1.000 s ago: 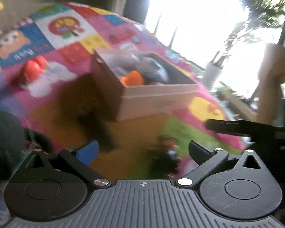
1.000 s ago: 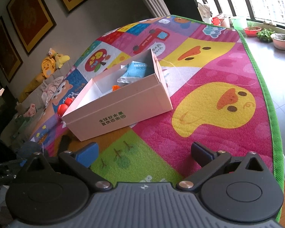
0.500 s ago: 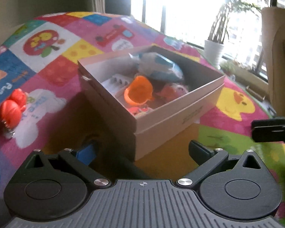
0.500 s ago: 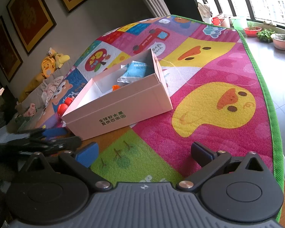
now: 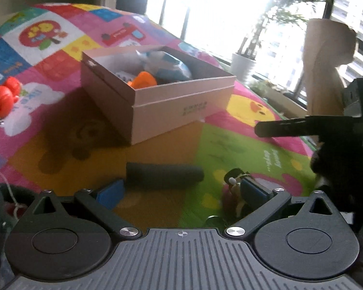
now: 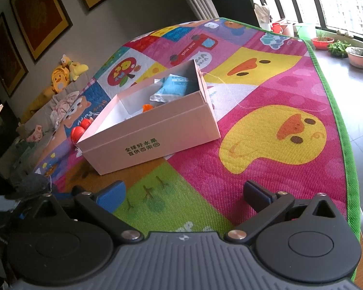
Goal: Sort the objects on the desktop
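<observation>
Two tools are recorded, both with fingers spread apart and nothing clamped. The left tool (image 5: 181, 193) is held low over the play mat (image 5: 225, 149), on the near side of the pink cardboard box (image 5: 181, 101). A dark cylinder (image 5: 164, 175) is seen lying flat on the mat between this tool and the box, just beyond the blue pads (image 5: 110, 193). A small figure toy (image 5: 234, 181) is noted beside the cylinder, against the right-hand pad. A red toy (image 5: 2, 99) lies on the mat to the left of the box, well apart from it. Inside the box an orange item (image 5: 145, 79) and a blue-and-white packet (image 5: 171, 67) are visible. The right tool (image 6: 185, 193) is positioned over the green patch of the mat, near the printed side of the box (image 6: 147, 145), touching nothing. Plush toys (image 6: 63, 77) are observed beyond the box, against the wall.
</observation>
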`<state>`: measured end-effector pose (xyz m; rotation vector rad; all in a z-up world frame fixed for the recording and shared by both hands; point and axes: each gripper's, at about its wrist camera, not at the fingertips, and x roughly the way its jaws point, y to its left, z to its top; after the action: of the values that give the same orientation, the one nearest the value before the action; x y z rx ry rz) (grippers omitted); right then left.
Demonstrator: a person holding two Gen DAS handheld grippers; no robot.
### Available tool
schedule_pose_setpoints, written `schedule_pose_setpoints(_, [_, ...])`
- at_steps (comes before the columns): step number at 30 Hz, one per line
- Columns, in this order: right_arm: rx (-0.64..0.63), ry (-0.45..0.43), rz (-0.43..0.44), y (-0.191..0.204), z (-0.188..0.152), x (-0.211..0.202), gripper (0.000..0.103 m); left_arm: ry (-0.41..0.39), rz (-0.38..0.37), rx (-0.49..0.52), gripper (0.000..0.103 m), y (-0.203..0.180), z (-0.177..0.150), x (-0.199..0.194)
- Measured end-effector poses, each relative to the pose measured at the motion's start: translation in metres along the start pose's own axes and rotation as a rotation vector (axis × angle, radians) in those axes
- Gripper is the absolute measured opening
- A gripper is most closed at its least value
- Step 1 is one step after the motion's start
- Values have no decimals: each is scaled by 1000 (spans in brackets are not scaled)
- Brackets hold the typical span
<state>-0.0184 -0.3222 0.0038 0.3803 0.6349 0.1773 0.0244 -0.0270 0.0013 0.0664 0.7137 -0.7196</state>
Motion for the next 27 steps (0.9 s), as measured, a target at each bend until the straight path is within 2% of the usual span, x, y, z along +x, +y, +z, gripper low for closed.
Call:
schedule_pose_setpoints(4, [-13,4,-11,2,0,1,103,0,82,-48,103,-7,8,8])
schedule_pose_setpoints(7, [-16,5,-14,3,0,1,103,-3,152,-30,103,-14,13,15])
schedule_pose_setpoints(8, [-16,5,-14,3,1,1,103,1,174,-14,100,-16,13,18])
schedule_pose_setpoints(9, [-17,6,-14,3,1,1,103,13,195,0,86,-17,14,21])
schedule_pose_setpoints(11, [-22,8,-19,3,1,1,103,18,229,13,81,-18,13,23])
schedule_pose_setpoints(16, [-79,33,-58,11,1,5,103,5,274,-22,81,-17,7,11])
schedule_pose_setpoints(19, [-133,59,-62,17,1,6,103,-17,324,-72,81,-13,-8,-13])
schedule_pose_setpoints(22, [-253,108,37,34,-5,2,103,-23,372,-126,81,-7,-28,-40])
schedule_pose_setpoints(25, [-430,159,156,66,-19,-5,103,-31,399,-176,81,-1,-45,-61])
schedule_pose_setpoints(27, [-547,163,202,89,-29,-9,103,-44,400,-195,87,1,-52,-71])
